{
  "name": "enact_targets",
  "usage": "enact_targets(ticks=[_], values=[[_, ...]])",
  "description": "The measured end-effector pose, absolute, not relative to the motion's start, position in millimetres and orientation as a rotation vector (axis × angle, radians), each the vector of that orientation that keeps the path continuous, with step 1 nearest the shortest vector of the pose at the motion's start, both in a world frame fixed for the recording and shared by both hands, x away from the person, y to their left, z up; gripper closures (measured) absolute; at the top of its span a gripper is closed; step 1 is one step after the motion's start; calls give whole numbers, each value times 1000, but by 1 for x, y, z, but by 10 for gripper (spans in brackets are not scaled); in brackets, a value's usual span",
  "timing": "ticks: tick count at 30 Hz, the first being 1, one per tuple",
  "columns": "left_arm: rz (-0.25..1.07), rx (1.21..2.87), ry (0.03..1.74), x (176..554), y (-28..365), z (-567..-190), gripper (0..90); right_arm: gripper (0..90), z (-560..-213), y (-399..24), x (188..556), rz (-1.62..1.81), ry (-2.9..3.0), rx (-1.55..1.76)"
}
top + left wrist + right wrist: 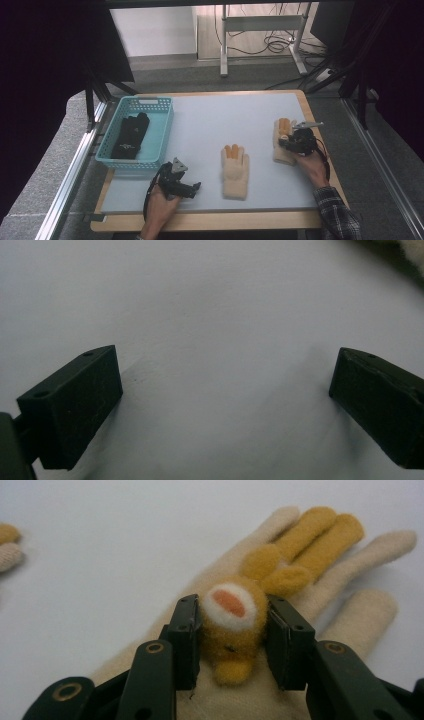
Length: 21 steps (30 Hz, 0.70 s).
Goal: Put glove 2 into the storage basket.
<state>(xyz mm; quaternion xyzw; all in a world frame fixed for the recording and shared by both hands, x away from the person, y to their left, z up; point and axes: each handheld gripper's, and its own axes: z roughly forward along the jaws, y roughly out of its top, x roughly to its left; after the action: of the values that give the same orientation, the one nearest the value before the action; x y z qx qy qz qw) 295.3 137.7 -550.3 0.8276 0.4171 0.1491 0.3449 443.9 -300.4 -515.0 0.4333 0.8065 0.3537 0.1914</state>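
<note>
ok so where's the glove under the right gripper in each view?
High view: right glove at the table's right side, under the right gripper.
Right gripper view: centre, its yellow plush patch between the jaws.
Left gripper view: not this glove; bare mat between open jaws.
Shared landmark: the middle glove, at the right gripper view's left edge.

The right gripper (pixel 289 141) covers the middle of the cream glove (pixel 283 155) — its cuff hidden too.

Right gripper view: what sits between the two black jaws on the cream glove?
In the right gripper view, the right gripper has its jaws pressed against the orange plush animal head sewn on the cream glove; nothing else lies there.
</note>
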Motion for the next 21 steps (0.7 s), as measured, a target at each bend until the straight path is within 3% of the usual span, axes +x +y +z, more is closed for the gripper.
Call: enact_targets(ticks=[21], values=[[387,2145,1085,295,137,-550,7,594,-483,-296,413,1134,2255,1173]])
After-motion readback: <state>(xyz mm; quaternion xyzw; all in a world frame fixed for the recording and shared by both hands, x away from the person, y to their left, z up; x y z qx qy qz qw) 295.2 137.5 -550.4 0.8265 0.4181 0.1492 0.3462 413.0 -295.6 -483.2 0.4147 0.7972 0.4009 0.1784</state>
